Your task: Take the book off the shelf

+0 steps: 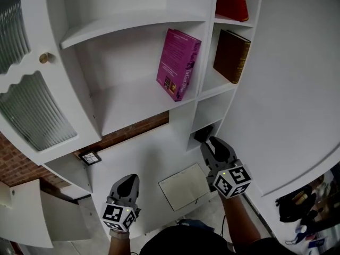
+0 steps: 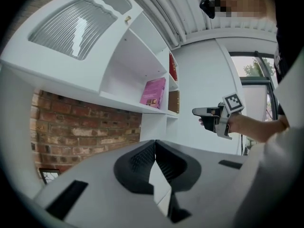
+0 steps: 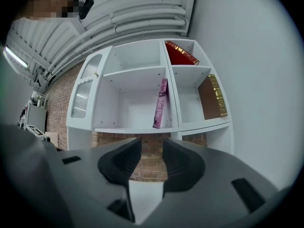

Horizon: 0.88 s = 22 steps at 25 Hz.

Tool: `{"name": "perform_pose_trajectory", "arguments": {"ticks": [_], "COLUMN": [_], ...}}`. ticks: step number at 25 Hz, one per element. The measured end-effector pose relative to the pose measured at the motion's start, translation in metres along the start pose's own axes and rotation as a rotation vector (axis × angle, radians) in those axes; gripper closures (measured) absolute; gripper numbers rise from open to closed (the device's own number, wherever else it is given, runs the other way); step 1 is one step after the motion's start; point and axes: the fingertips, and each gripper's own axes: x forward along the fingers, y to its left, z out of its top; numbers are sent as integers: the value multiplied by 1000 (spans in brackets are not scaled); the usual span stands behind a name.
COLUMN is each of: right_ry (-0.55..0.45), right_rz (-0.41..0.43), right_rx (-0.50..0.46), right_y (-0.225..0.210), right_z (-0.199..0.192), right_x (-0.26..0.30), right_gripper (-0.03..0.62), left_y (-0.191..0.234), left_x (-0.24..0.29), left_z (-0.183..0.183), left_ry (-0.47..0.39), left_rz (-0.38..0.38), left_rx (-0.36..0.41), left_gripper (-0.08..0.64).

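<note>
A pink book (image 1: 179,64) is leaning at the right end of the wide compartment of a white shelf (image 1: 122,105), against the divider. In the narrow compartment to its right a brown book (image 1: 232,56) is standing tilted, and a red book (image 1: 232,1) is sitting in the one above. A ribbed-glass door (image 1: 34,110) with a knob (image 1: 44,58) is hanging at the left. Nearer, an open notebook (image 1: 186,186) is lying flat between the left gripper (image 1: 129,178) and the right gripper (image 1: 211,142), which is pointing at the lower cubby.
</note>
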Motion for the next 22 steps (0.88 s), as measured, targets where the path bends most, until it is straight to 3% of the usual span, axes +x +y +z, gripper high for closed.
{"name": "perform_pose_trajectory", "arguments": {"ticks": [22], "right_ry": [-59], "right_rz": [162], "right_rx": [-36], "right_y": [-24], "right_z": [71], "right_x": [160], "right_gripper": [341], "left_y": [45], "left_x": [42], "left_z": [14], "left_ry": [-8], "left_rz": [233], "left_rx": [-4], "left_gripper": [551]}}
